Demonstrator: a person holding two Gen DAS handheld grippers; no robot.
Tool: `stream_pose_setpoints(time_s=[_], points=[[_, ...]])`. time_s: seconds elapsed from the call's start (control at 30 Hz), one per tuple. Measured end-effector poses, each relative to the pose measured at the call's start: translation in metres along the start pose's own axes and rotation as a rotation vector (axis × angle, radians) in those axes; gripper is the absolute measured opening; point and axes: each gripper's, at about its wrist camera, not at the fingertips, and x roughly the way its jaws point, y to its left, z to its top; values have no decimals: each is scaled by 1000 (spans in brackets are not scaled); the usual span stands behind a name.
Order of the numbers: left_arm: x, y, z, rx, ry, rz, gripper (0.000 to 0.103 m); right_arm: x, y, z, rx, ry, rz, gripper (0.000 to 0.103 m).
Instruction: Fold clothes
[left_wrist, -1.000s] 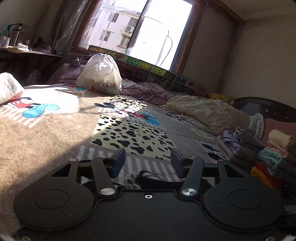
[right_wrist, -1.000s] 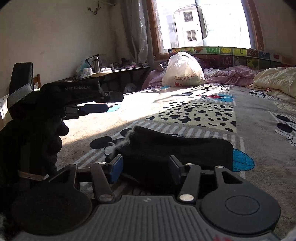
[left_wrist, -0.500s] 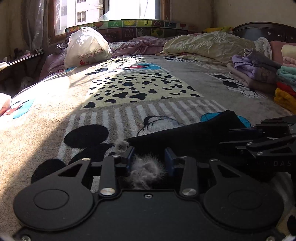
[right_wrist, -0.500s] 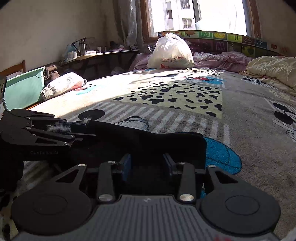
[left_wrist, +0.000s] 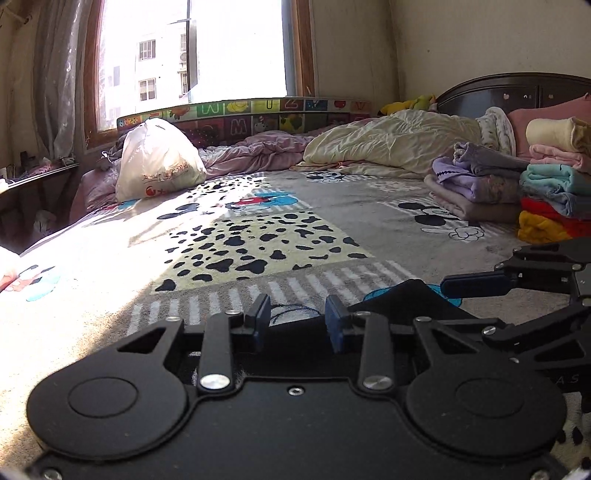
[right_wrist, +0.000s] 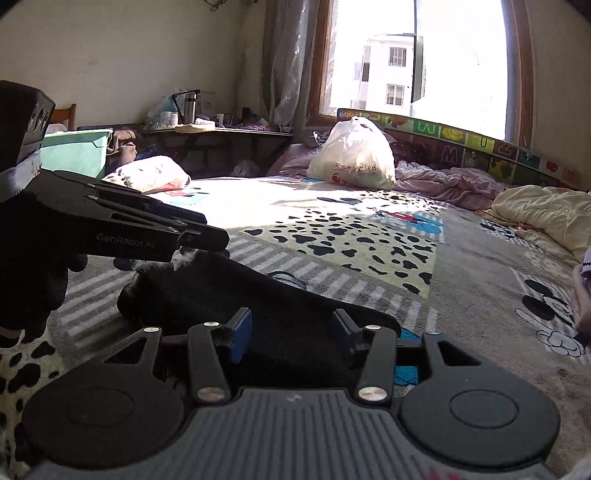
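Observation:
A black garment with a grey fur trim lies on the cartoon-print blanket. Its fur end rises in a tent toward my left gripper. In the left wrist view the left gripper has its jaws closing, and the black garment fills the gap between its pads. My right gripper sits low over the garment's other end. Its jaws are opening and the cloth lies between the pads, which stand apart from it. The right gripper also shows at the right of the left wrist view.
A pile of folded clothes stands at the right by the headboard. A white plastic bag and rumpled quilts lie at the far side under the window. A green bin and a desk stand to the left.
My left gripper moved from bare blanket onto the garment's fur end and narrowed on it. My right gripper narrowed over the other end, then widened. Both sank lower.

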Motion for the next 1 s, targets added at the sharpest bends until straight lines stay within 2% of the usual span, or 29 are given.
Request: stream_pose_setpoints(time_s=[0.07,0.1,0.17,0.3,0.37,0.43,0.5,0.53,0.6,0.63,0.67,0.7,0.8,0.9,1.0], points=[[19,3,-12,-27,101,8,36,3,-4,2,12,-12,-3,48],[28,5,-19,-44,157,13,39,13,-8,-1,38,35,4,48],[31,9,-19,-65,182,10,40,32,-16,-9,92,134,21,50],[22,14,-18,-94,182,-14,40,40,-20,-7,107,182,53,52],[8,35,-13,-238,166,-70,40,38,-18,-7,105,192,57,51],[-13,63,-13,-408,111,-63,41,29,-18,-8,120,177,47,52],[-33,90,-15,-570,57,-37,56,13,-23,-7,176,134,23,58],[-38,101,-18,-642,45,-32,58,2,-26,-7,210,101,3,61],[-43,118,-29,-825,44,-66,67,-4,-45,-13,376,88,-1,74],[-43,123,-35,-913,52,-94,68,-6,-55,-16,460,81,-3,75],[-41,124,-38,-959,71,-111,68,-9,-64,-19,544,75,-4,75],[-40,122,-40,-989,91,-124,68,-12,-74,-22,628,69,-6,75],[-33,108,-36,-937,178,-127,68,-5,-102,-43,890,79,-2,75],[-23,97,-39,-934,253,-152,68,7,-104,-59,931,104,8,75],[-19,90,-40,-915,274,-119,67,12,-97,-61,910,98,21,75]])
